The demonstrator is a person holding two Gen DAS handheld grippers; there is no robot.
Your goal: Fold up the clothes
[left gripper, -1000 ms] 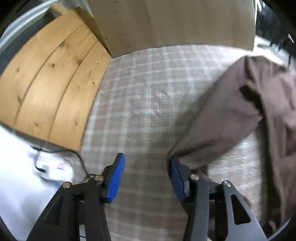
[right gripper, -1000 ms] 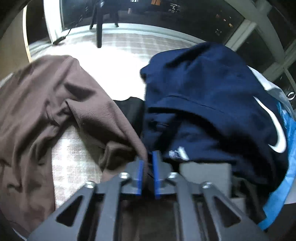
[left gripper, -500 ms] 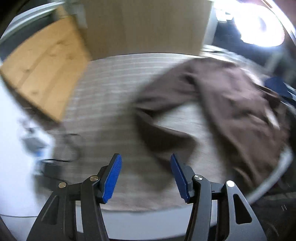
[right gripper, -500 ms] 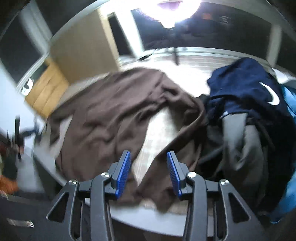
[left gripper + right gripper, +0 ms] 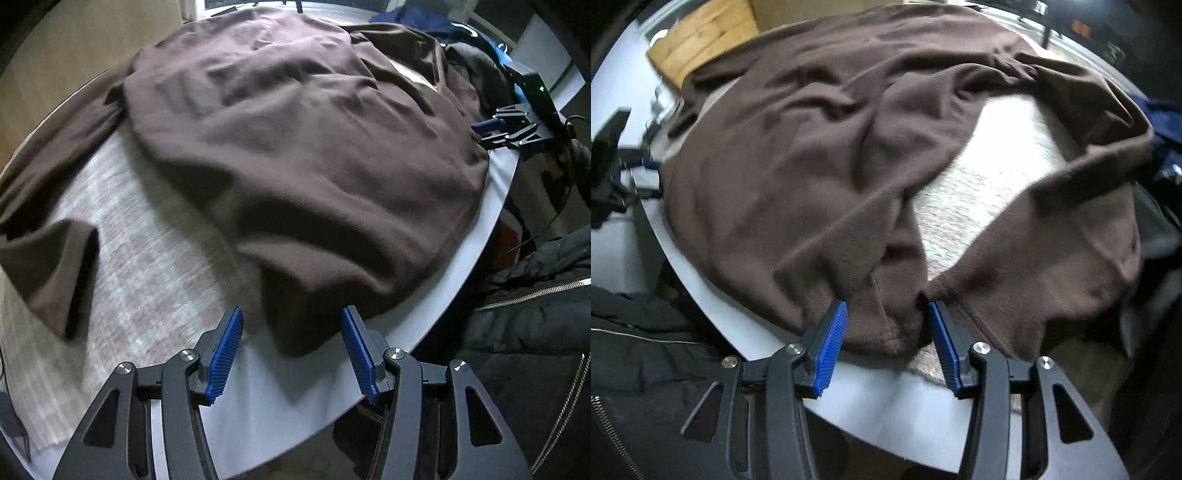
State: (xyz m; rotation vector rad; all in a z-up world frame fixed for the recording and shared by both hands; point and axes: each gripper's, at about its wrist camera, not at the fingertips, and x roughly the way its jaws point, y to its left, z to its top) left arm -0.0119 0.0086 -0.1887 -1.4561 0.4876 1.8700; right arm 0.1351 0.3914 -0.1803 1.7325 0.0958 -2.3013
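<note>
Big brown fleece sweatshirt (image 5: 295, 147) spread on the round white table (image 5: 461, 266), hem at the near edge, body running away from both claws toward the far side, so long axis is front-to-back. Left gripper (image 5: 291, 350) gapes, nothing held, hem corner between its pads. Right gripper (image 5: 886, 341) likewise spread, empty, straddling a hem bunch beside the near sleeve (image 5: 1071, 251). Fabric looks soft, floppy, light, non-slip; I'd pinch the hem corners.
</note>
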